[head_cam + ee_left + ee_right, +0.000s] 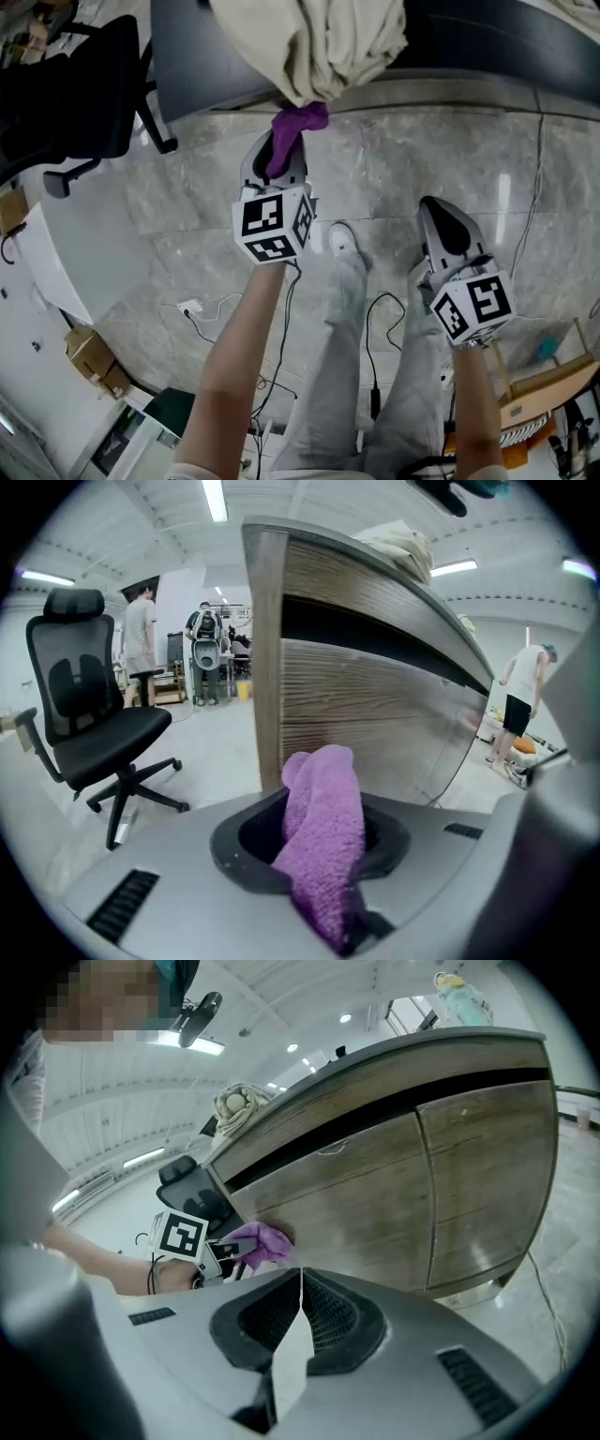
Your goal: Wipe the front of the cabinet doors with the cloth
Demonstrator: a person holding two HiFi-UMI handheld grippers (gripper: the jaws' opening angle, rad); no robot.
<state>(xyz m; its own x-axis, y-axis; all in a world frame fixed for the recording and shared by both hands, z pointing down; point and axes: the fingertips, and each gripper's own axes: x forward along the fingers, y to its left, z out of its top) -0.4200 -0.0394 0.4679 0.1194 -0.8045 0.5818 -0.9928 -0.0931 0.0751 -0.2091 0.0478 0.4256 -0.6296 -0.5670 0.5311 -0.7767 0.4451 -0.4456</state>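
The cabinet point(394, 1194), shared by all views, is seen from steeply above in the head view, closely at its corner in the left gripper view, and obliquely from farther off in the right gripper view.

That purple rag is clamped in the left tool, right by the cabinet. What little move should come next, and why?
Probably slide the left gripper sideways, dragging the purple cloth along the cabinet door toward the seam between the doors. The cloth seems to sit at that door's outer end, so nearly all the wood front lies ahead of it.
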